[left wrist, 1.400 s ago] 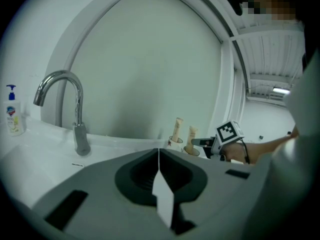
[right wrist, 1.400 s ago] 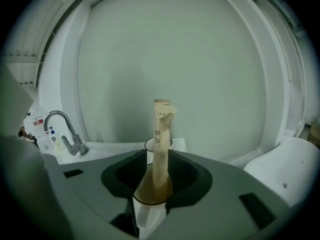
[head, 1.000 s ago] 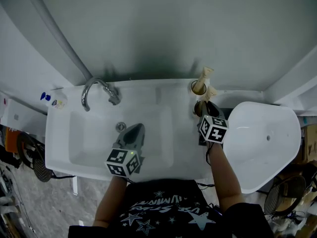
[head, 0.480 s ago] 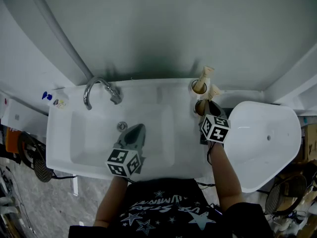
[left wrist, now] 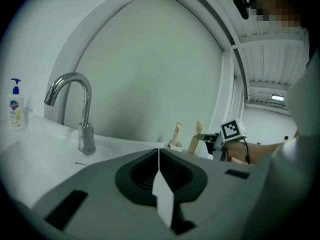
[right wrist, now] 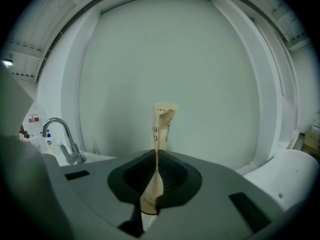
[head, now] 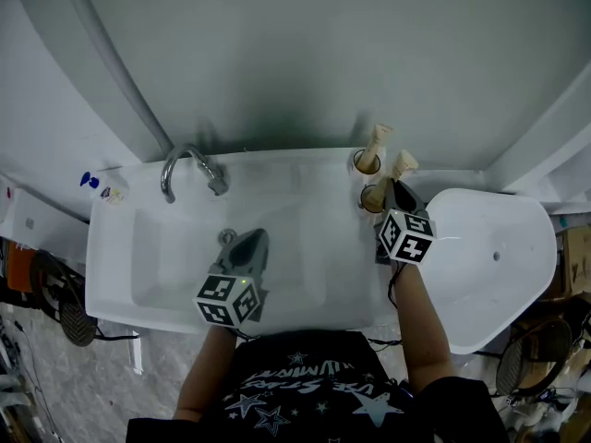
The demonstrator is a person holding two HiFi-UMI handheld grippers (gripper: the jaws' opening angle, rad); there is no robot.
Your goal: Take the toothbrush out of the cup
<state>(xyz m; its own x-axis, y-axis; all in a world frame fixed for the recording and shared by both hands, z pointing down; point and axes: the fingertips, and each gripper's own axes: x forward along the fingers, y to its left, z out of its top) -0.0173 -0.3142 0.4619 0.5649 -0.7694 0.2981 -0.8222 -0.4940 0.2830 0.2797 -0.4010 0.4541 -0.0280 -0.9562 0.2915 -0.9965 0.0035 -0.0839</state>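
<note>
Two small cups (head: 367, 164) (head: 373, 198) stand on the sink's back right corner. The far cup holds a beige paper-wrapped toothbrush (head: 377, 142). My right gripper (head: 395, 192) has just been closing and is shut on the other wrapped toothbrush (head: 403, 165) (right wrist: 161, 125), which rises above the near cup and stands upright between the jaws. My left gripper (head: 249, 247) (left wrist: 159, 152) hovers over the basin, shut with nothing in it. The left gripper view shows both toothbrushes (left wrist: 176, 134) (left wrist: 196, 136) and the right gripper (left wrist: 212, 137) beside them.
A chrome faucet (head: 189, 167) stands at the back left of the white sink (head: 115, 257), with the drain (head: 226, 236) just ahead of my left gripper. A soap bottle (head: 97, 185) sits on the left corner. A large white rounded fixture (head: 489, 257) adjoins the sink on the right.
The right gripper closed on the near toothbrush and rose, drawing it up from its cup. The left gripper stayed where it was.
</note>
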